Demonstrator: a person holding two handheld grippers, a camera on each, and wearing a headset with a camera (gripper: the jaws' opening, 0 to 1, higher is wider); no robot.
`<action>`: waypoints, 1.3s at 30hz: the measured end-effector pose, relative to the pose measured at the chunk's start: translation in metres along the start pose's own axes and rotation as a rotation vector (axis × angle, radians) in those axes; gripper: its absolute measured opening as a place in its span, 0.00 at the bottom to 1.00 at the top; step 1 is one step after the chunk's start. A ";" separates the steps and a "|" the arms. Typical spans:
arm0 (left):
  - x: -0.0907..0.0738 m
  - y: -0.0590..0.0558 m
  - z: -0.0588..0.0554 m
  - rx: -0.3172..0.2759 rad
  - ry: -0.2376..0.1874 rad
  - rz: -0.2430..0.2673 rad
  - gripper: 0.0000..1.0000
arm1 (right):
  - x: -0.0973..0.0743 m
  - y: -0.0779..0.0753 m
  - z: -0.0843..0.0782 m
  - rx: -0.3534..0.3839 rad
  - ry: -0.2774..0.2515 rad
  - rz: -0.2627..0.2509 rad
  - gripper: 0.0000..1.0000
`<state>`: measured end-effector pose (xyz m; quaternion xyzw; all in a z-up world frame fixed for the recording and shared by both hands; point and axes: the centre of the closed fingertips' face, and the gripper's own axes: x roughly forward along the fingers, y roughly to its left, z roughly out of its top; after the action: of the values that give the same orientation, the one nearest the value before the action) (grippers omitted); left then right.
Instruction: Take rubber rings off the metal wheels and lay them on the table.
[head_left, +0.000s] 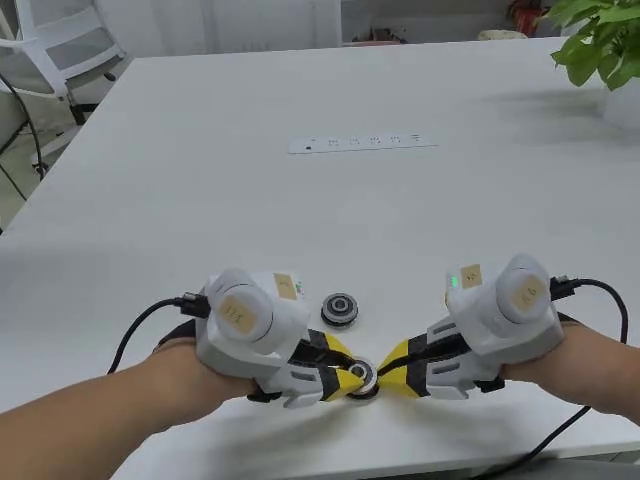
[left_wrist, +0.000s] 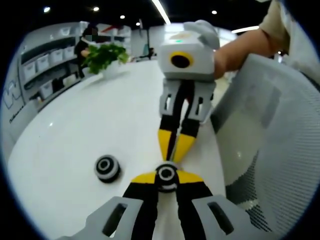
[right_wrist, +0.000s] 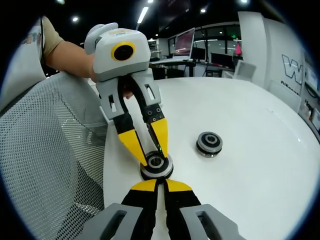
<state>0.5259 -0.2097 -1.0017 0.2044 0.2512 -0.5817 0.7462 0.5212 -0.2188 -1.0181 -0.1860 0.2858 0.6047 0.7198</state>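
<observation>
Near edge of white table (head_left: 300, 220), between the two grippers: held wheel (head_left: 361, 375). Lies flat, bore facing up. Touching the tabletop or just over it: cannot tell.

Black rubber ring (right_wrist: 169, 170) still seated round its rim.

Left gripper (head_left: 345, 378):
- Comes in from the person's left.
- Jaws parted to the width of the wheel.
- Yellow tips pressed against opposite sides, pinching it.
- Same hold seen in left gripper view, wheel (left_wrist: 166, 175) caught between own two tips.

Right gripper (head_left: 388, 372):
- Comes in from the right, nose to nose with the left one.
- Jaws drawn almost together.
- Tips nip the near edge of the wheel (right_wrist: 156, 165), where the ring sits.
- Ring alone or ring plus metal in the nip: cannot tell.

Second wheel (head_left: 340, 308):
- Near the held one, farther from the person, apart from both grippers.
- Flat on the table, its dark ring also in place.
- Also seen at (left_wrist: 107, 167) and (right_wrist: 209, 143).

Elsewhere:
- Socket strip (head_left: 362, 144) set into the table, well apart at mid-table.
- Potted plant (head_left: 600, 40) at far right corner.
- Black cable (head_left: 140, 325) trailing from left gripper body.
- Mesh chair back (left_wrist: 270, 130) just off the table edge.
</observation>
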 end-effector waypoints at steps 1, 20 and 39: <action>0.000 0.000 0.000 0.001 0.001 0.000 0.13 | 0.000 0.000 0.000 0.002 0.000 -0.002 0.01; 0.001 0.000 0.000 0.007 0.001 0.002 0.13 | -0.003 -0.007 -0.007 0.188 -0.010 -0.007 0.00; 0.001 0.000 0.000 0.007 0.003 0.003 0.13 | 0.002 0.007 0.004 0.084 -0.039 0.035 0.27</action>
<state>0.5260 -0.2106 -1.0023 0.2081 0.2500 -0.5810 0.7461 0.5155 -0.2137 -1.0154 -0.1387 0.3003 0.6082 0.7216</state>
